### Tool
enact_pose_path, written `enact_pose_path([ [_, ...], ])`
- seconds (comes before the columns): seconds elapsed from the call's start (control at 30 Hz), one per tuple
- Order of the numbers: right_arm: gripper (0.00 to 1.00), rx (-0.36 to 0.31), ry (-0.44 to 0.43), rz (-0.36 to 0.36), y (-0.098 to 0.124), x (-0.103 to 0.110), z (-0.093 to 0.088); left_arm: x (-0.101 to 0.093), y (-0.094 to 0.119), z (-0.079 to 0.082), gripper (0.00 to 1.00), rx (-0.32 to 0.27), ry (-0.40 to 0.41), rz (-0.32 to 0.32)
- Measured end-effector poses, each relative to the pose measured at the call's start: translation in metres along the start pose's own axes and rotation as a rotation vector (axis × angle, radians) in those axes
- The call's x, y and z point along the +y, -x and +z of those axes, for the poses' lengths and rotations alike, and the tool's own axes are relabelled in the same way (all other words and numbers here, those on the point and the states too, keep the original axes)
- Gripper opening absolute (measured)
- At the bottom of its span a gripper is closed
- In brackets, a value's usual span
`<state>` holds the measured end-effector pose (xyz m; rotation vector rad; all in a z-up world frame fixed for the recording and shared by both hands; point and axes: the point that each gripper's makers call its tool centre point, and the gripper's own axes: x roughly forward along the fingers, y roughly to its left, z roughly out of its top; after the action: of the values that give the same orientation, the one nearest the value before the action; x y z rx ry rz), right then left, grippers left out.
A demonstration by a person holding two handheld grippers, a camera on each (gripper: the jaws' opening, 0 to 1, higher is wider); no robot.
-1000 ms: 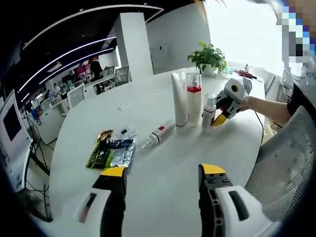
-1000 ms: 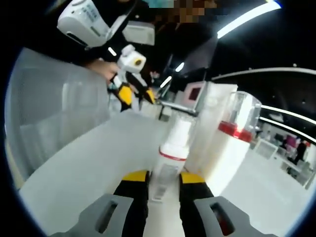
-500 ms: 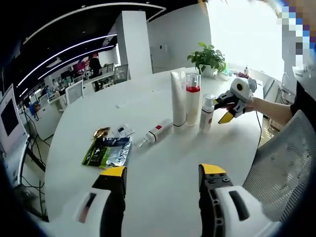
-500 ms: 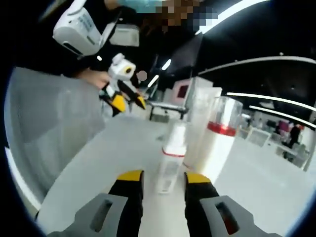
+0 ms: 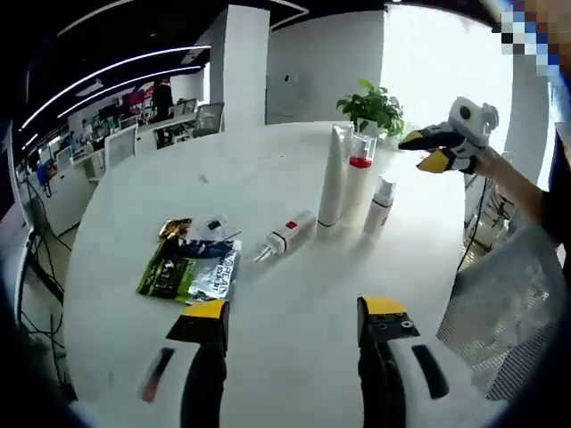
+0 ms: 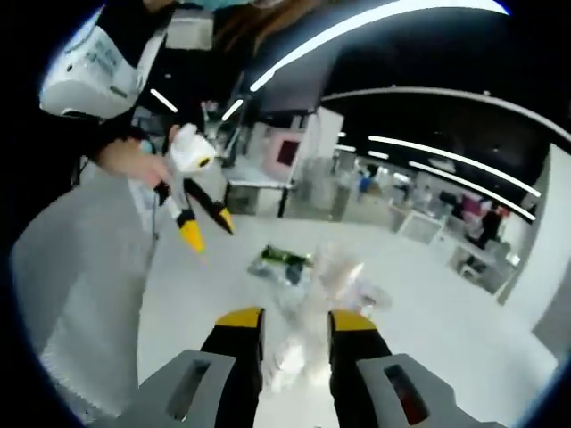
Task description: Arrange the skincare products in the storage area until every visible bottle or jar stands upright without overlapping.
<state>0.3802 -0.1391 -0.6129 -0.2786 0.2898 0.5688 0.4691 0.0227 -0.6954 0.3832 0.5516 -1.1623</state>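
Note:
On the white table (image 5: 294,178) a white tube (image 5: 335,174), a bottle with a red band and clear cap (image 5: 359,176) and a small pump bottle (image 5: 382,203) stand upright in a close row. A small white bottle with a red mark (image 5: 287,236) lies on its side to their left. My left gripper (image 5: 294,312) hovers open over the near table. My right gripper (image 5: 426,150), held by a hand, hangs open in the air above and right of the row. In the right gripper view the products (image 6: 326,276) are a blur below my right gripper (image 6: 294,321); the left gripper (image 6: 203,225) shows there at left.
Green and silver sachets (image 5: 189,267) lie left of the fallen bottle, also seen as green sachets (image 6: 284,259). A potted plant (image 5: 375,107) stands at the table's far edge. A mesh chair (image 5: 500,303) sits close on the right. Office desks fill the background.
My right gripper opened off the small pump bottle, leaving it upright beside the red-band bottle, then rose up and away. The left gripper pulled back slightly.

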Motion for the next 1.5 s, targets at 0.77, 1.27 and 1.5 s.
enact_pose_path([
  [0.77,0.20,0.811,0.467,-0.010,-0.169,-0.005,-0.081,0.034,-0.094,-0.020,0.35,-0.028,-0.105,-0.114],
  [1.27,0.16,0.868,0.426,-0.045,-0.189,-0.019,-0.106,0.035,-0.107,-0.015,0.27,-0.067,-0.145,-0.157],
  [1.5,0.14,0.880,0.421,-0.037,-0.186,-0.019,-0.112,0.032,-0.114,-0.015,0.26,-0.068,-0.162,-0.177],
])
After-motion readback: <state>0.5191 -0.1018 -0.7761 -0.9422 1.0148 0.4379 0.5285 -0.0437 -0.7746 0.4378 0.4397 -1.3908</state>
